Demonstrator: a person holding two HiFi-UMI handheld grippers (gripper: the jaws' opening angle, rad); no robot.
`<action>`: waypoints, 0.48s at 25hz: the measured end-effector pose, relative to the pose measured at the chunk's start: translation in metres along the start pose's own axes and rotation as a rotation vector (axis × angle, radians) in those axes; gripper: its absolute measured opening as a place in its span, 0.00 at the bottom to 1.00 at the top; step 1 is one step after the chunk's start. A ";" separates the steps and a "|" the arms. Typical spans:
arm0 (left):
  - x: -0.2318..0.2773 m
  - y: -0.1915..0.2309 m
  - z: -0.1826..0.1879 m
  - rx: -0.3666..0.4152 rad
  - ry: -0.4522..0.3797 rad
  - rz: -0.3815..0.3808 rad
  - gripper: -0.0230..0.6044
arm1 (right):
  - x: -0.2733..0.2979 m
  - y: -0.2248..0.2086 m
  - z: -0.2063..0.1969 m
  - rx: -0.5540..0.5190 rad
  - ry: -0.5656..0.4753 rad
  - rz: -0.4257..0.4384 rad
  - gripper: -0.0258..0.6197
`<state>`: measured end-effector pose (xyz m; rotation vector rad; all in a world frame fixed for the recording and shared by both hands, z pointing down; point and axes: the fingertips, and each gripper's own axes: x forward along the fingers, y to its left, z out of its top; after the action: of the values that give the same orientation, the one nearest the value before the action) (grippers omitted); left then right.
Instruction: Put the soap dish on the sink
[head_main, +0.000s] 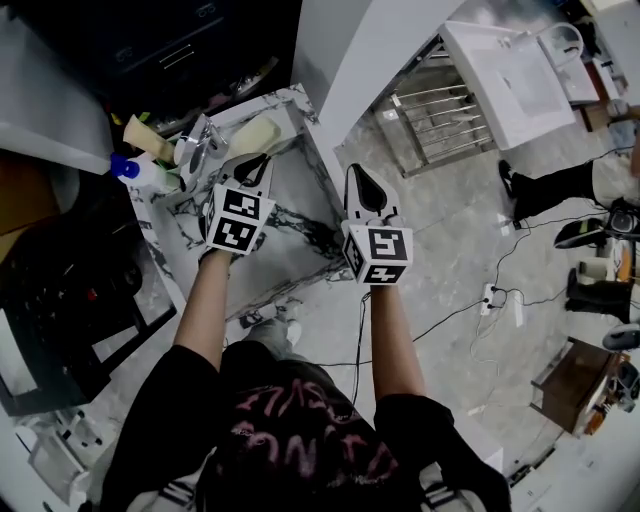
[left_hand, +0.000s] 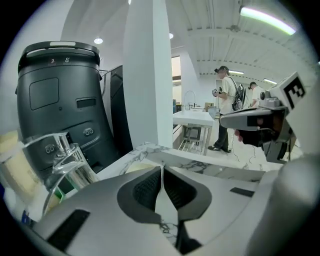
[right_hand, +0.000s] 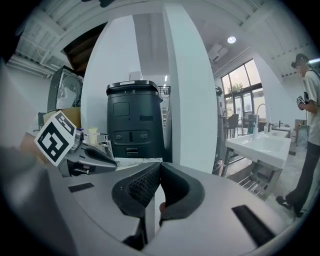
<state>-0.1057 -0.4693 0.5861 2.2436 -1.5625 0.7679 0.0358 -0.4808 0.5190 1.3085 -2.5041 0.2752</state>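
Left gripper (head_main: 254, 168) (left_hand: 162, 172): jaws together, pads meeting, nothing between them. It is held over the basin of the marble sink (head_main: 322, 170), left of frame centre in the head view.

Right gripper (head_main: 361, 184) (right_hand: 160, 172): jaws likewise pressed together and empty. It is at centre frame over the sink's right rim, just beside the left gripper.

Soap dish (head_main: 258, 138) (left_hand: 136, 168): pale yellow, lying on the sink's marble rim at the far corner, above the left gripper in the head view — apart from both sets of jaws.

Faucet (head_main: 200, 148) (left_hand: 70, 160): chrome, just left of the soap dish.

Blue-capped bottle (head_main: 135, 170) and yellowish bottle (head_main: 145, 138): at the left end of the rim, beside the faucet.

Black appliance (left_hand: 62, 100) (right_hand: 134, 120): stands behind the sink.

White pillar (left_hand: 147, 75) (right_hand: 187, 100): to the right of the appliance.

White basin on a metal frame (head_main: 510, 70) (right_hand: 260, 145): upper right, well apart.

Person (left_hand: 227, 110): standing in the background — right of centre in the left gripper view.
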 end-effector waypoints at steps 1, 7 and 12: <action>-0.006 -0.002 0.002 -0.002 -0.012 0.004 0.08 | -0.004 0.003 0.002 -0.001 -0.004 0.001 0.06; -0.044 -0.014 0.009 -0.043 -0.068 0.027 0.06 | -0.038 0.012 0.009 -0.005 -0.018 -0.012 0.06; -0.078 -0.030 0.011 -0.047 -0.110 0.035 0.06 | -0.071 0.023 0.014 -0.013 -0.043 -0.021 0.06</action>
<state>-0.0958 -0.4038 0.5332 2.2653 -1.6555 0.6188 0.0530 -0.4180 0.4808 1.3482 -2.5215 0.2284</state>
